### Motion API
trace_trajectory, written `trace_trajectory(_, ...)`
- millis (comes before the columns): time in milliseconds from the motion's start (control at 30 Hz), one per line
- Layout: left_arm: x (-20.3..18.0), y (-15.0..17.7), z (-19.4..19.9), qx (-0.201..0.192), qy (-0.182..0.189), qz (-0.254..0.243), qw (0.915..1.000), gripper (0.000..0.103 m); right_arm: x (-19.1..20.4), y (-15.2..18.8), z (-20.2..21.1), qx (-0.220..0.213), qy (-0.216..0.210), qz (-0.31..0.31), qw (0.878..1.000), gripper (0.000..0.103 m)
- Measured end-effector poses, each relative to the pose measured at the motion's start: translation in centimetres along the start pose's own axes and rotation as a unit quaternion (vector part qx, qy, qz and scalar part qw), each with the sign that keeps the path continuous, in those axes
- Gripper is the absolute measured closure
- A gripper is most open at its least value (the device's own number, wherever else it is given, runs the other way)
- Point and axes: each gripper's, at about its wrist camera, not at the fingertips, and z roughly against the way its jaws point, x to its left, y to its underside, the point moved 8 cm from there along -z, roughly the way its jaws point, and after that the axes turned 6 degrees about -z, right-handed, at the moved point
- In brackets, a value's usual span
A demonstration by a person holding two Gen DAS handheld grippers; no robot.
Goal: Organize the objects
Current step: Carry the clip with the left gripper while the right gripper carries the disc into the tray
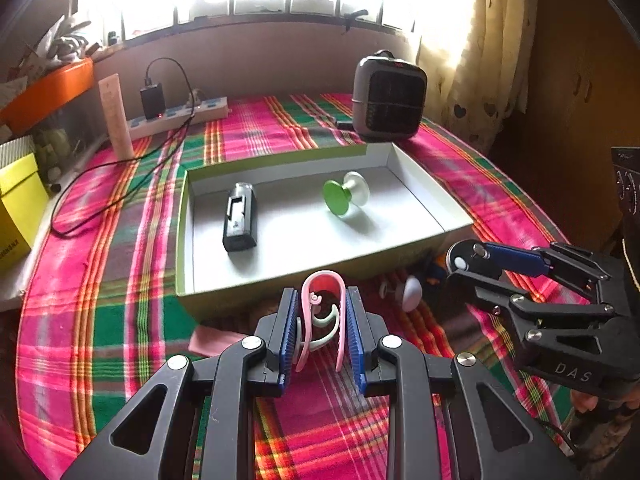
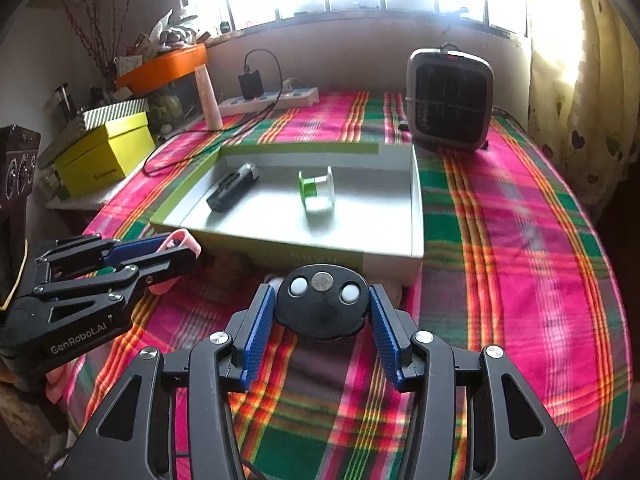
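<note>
My left gripper (image 1: pixel 322 291) is shut on a pink U-shaped hook (image 1: pixel 341 320) with a pale green hook tangled inside it, held just in front of the box's near wall. My right gripper (image 2: pixel 321 289) is shut on a black disc (image 2: pixel 322 312) with two white buttons and a metal centre, also near the front wall. The shallow green box (image 1: pixel 260 292) with a white lining holds a black rectangular device (image 1: pixel 239 218) and a green-and-white spool (image 1: pixel 342 196). The two grippers sit side by side: the right gripper (image 1: pixel 472 268) shows in the left wrist view, and the left gripper (image 2: pixel 180 250) in the right wrist view.
A plaid cloth (image 2: pixel 520 240) covers the table. A grey heater (image 1: pixel 388 96) stands behind the box, and a power strip with a charger and cable (image 1: pixel 176 114) lies at the back left. A yellow box (image 2: pixel 104 152) sits left. A small white object (image 1: pixel 410 292) lies by the box's front.
</note>
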Motion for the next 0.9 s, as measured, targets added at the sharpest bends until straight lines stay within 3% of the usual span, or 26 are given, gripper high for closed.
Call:
trace_trajectory(533,1.8,-4.1,-2.3,-0.005,-0.004,0.005,1.0000,0.081,-0.9,-5.2,-2.2,-0.023,0.022,0.021,0.999,0.054)
trace_trajectory(900,2.2,-5.9,-5.6,0.007,-0.004,0.007,0.9999,0.081,-2.4,-7.5,-5.8,-0.009,0.033,0.013,0.999,0.054)
